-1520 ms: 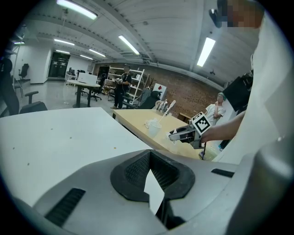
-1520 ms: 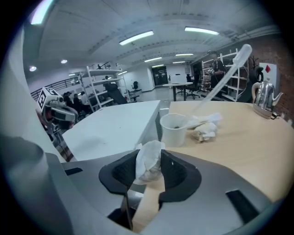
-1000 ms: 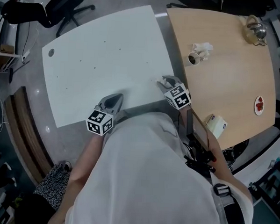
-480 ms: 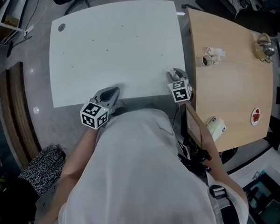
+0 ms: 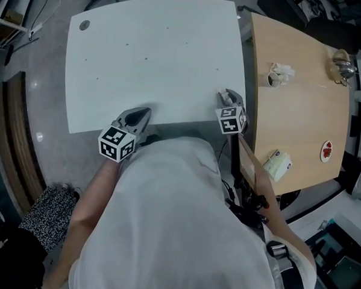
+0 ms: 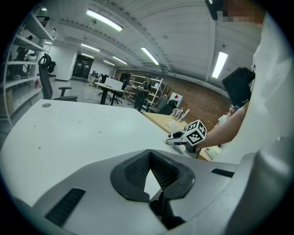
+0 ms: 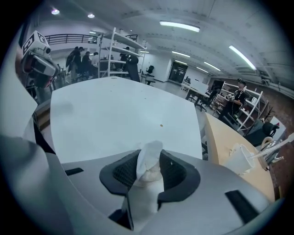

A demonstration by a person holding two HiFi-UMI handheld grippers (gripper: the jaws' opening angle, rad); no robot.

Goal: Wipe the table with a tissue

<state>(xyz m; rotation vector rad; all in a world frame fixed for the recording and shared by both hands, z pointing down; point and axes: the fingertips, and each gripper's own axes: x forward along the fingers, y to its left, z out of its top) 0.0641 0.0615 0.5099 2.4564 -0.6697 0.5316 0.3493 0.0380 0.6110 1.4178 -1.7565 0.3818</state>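
The white table [image 5: 155, 55] fills the middle of the head view and carries a few small dark specks [image 5: 146, 59]. My right gripper [image 5: 226, 95] hangs over its near right corner. Its jaws are closing on a crumpled white tissue [image 7: 149, 160], which sticks up between the pads in the right gripper view. One brown speck [image 7: 161, 125] lies on the tabletop ahead of it. My left gripper [image 5: 143, 113] sits at the table's near edge, to the left. Its jaws meet at the tip with nothing in them [image 6: 149, 153].
A wooden table [image 5: 302, 117] adjoins on the right, with a cup and crumpled paper [image 5: 274, 76], a glass teapot [image 5: 341, 65], a small pack [image 5: 277, 165] and a red dish [image 5: 326, 150]. A hole [image 5: 84, 25] marks the white table's far left corner. Grey floor lies left.
The left gripper has slid left along the white table's near edge. The right gripper has stayed at the near right corner and tipped further down.
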